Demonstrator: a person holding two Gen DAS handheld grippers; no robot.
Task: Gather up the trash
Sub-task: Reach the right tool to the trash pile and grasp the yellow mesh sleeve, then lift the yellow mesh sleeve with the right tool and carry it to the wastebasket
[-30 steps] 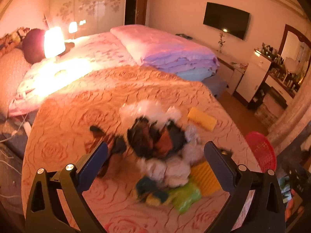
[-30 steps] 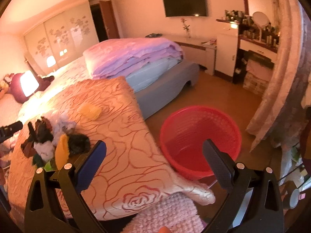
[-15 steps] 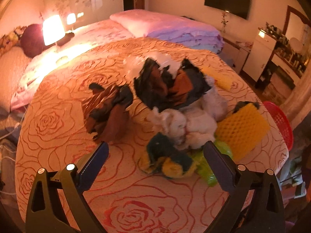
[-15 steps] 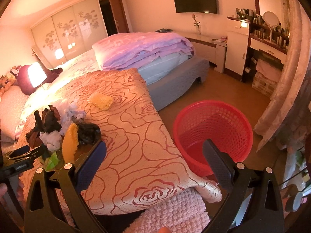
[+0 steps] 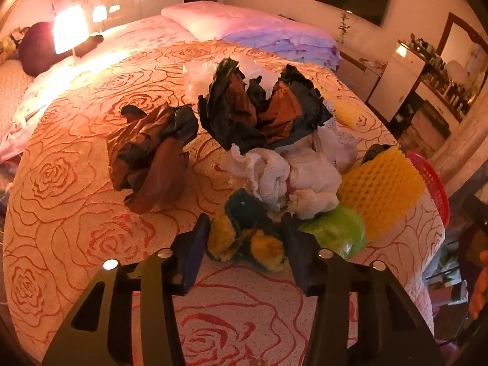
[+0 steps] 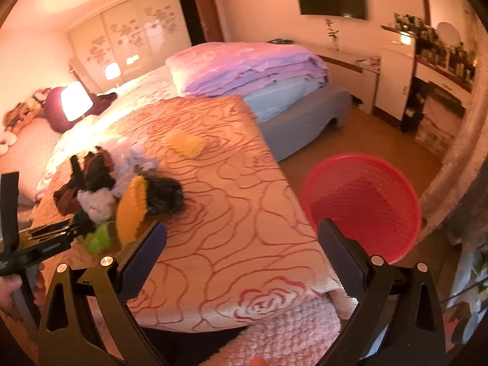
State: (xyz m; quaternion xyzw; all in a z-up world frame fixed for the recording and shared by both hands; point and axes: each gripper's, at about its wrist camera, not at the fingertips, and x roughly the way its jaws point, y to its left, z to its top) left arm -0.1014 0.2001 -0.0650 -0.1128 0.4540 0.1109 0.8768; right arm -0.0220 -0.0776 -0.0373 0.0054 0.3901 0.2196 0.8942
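My left claw points steeply down at the rose-patterned bedspread, and its jaws are closing from either side on a crumpled yellow-and-teal wrapper at the near edge of the trash pile. The dark pads flank the wrapper closely; I cannot tell whether they press it yet. In the right wrist view, the left rig comes in from the left edge with a hand on its handle.

The rest of the pile lies toward the bed's right edge. A brown-and-black crumpled bag lies apart on the left. Behind the wrapper sits a wad of white tissue, and behind that a larger black-and-brown wad with clear plastic at its back. Right of the tissue, a yellow foam net leans over a green scrap. A second yellow net lies farther up the bed, alone.

My right claw stands wide and empty, tilted downward over the bed's near corner. The red mesh basket stands on the floor just off the bed's right edge, beyond the right finger.
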